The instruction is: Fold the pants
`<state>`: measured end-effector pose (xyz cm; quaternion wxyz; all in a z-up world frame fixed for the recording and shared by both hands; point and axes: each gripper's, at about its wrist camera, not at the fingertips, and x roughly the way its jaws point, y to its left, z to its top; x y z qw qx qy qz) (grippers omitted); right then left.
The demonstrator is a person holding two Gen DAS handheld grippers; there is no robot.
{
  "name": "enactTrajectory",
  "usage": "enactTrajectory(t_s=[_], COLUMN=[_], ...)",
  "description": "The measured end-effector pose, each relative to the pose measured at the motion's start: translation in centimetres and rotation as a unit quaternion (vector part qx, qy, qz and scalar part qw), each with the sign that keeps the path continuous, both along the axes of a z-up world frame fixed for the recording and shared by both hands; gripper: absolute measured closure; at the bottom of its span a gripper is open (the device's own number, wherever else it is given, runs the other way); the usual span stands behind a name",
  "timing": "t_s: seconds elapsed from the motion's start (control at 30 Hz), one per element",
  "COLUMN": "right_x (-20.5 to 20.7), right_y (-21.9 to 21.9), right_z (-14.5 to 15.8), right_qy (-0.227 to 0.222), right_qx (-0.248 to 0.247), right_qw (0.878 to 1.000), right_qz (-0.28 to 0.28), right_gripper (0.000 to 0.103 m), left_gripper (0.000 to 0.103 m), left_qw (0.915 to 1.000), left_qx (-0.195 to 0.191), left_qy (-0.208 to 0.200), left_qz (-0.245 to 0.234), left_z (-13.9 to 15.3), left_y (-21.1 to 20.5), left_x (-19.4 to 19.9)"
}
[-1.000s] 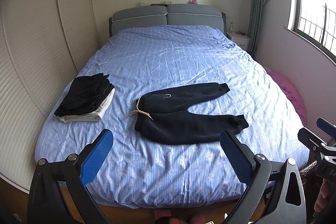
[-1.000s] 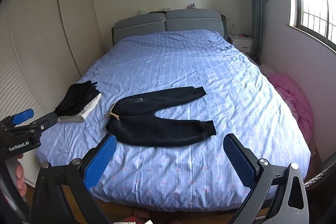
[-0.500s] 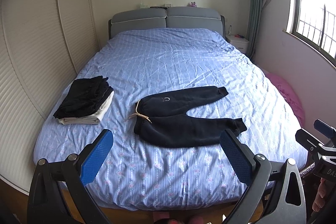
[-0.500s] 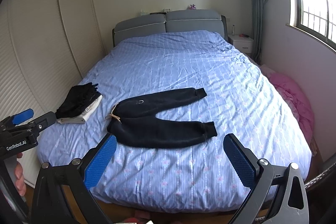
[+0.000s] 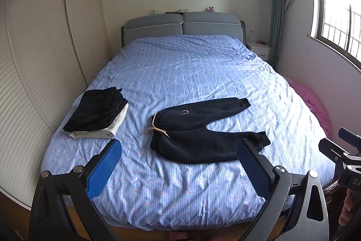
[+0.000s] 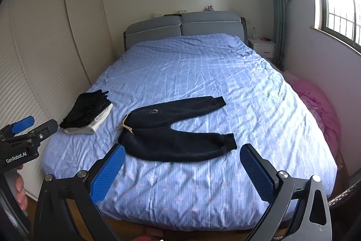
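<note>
Dark navy pants (image 5: 203,128) lie flat on the blue bed, waistband with a beige drawstring (image 5: 156,129) to the left, both legs spread out to the right. They also show in the right wrist view (image 6: 173,130). My left gripper (image 5: 178,164) is open and empty, held above the foot of the bed, short of the pants. My right gripper (image 6: 182,169) is open and empty, also near the foot of the bed. Each gripper shows at the edge of the other's view.
A stack of folded clothes (image 5: 97,113), black over white, lies at the bed's left edge. The blue striped bed (image 5: 191,73) has a grey headboard. Slatted wardrobe doors stand left. A pink bundle (image 6: 315,103) lies on the floor right, under a window.
Both grippers have drawn back and risen slightly, so the bed and pants sit a little lower and farther in view. Jaws stay open; the pants have not moved.
</note>
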<state>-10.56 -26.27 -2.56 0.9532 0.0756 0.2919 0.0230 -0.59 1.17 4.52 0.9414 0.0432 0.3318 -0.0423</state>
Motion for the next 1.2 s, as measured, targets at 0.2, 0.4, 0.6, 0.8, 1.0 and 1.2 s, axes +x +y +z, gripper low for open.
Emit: enactTrajectory(t_s=[0.2, 0.4, 0.6, 0.8, 1.0, 1.2], right_x=[0.0, 0.0, 0.4, 0.7, 1.3, 2.9], right_y=[0.1, 0.0, 0.1, 0.1, 0.2, 0.2], right_z=[0.0, 0.0, 0.1, -0.2, -0.5, -1.9], right_qy=[-0.001, -0.003, 0.000, 0.007, 0.011, 0.030], right_qx=[0.000, -0.002, -0.003, -0.004, -0.006, -0.002], right_qw=[1.000, 1.000, 1.000, 1.000, 1.000, 1.000], right_qz=[0.000, 0.000, -0.001, 0.001, 0.004, -0.001], right_gripper=[0.000, 0.000, 0.000, 0.000, 0.000, 0.000], left_gripper=[0.000, 0.000, 0.000, 0.000, 0.000, 0.000], left_qw=[1.0000, 1.0000, 1.0000, 1.0000, 0.9999, 0.9992], left_qx=[-0.001, -0.002, -0.002, 0.000, 0.000, 0.005], left_qy=[-0.006, -0.006, -0.002, 0.005, 0.015, 0.039], left_qz=[0.000, -0.001, -0.001, 0.000, 0.003, 0.010], left_z=[0.1, 0.2, 0.1, -0.3, -1.3, -3.6], left_y=[0.0, 0.0, -0.1, -0.3, -0.1, 0.8], left_x=[0.0, 0.2, 0.4, 1.0, 2.1, 4.5])
